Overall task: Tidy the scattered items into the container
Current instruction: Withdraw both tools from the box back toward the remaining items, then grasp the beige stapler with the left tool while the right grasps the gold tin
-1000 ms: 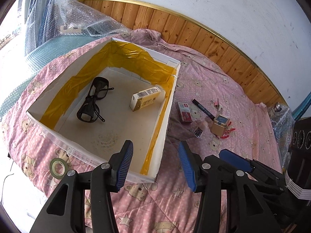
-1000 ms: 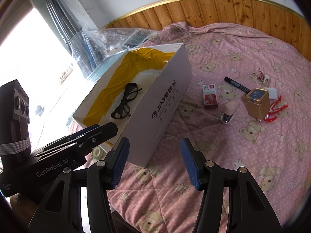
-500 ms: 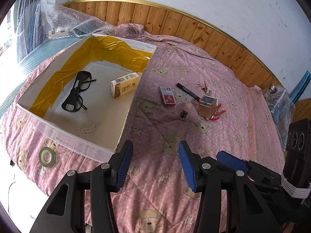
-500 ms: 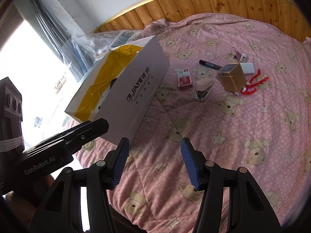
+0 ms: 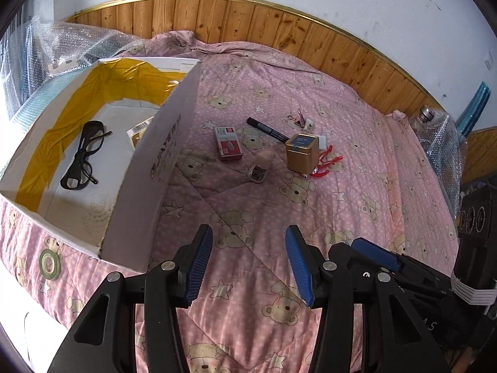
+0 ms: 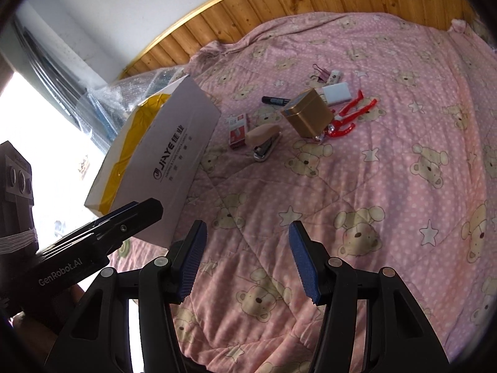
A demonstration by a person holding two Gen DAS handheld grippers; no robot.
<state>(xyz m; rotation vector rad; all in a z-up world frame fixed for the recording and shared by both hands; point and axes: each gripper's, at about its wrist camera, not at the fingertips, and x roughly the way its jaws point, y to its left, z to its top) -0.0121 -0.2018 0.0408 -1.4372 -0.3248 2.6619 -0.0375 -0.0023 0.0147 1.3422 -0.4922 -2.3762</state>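
1. Left wrist view: the left gripper (image 5: 248, 262) hangs over the quilt (image 5: 357, 211) with its jaws spread and nothing between them; the right gripper (image 6: 245, 259) is likewise released and empty, beside it.
2. To the left sits the box (image 5: 161, 161) – glasses (image 5: 83, 155) and a small carton (image 5: 139, 130) already lie inside it.
3. Still loose on the quilt, well ahead of both grippers: a staple box (image 5: 228, 146), a stapler (image 6: 264, 143), a marker (image 5: 267, 129), a gold tin (image 6: 307, 116), a white eraser (image 6: 337, 93), red clips (image 6: 351, 116) touching the tin's foot, and a binder clip (image 6: 320, 73).
4. A tape roll (image 5: 49, 263) lies on the quilt outside the box, near its corner – easy to overlook.
5. Risks, as I judge them: the soft quilt may yield under a press, so flat things like the marker could slip from the pads; the items crowd each other, so reaching for the tin may drag the clips or knock the eraser.
6. The box wall stands high, and a low carry could strike it and shift the box.
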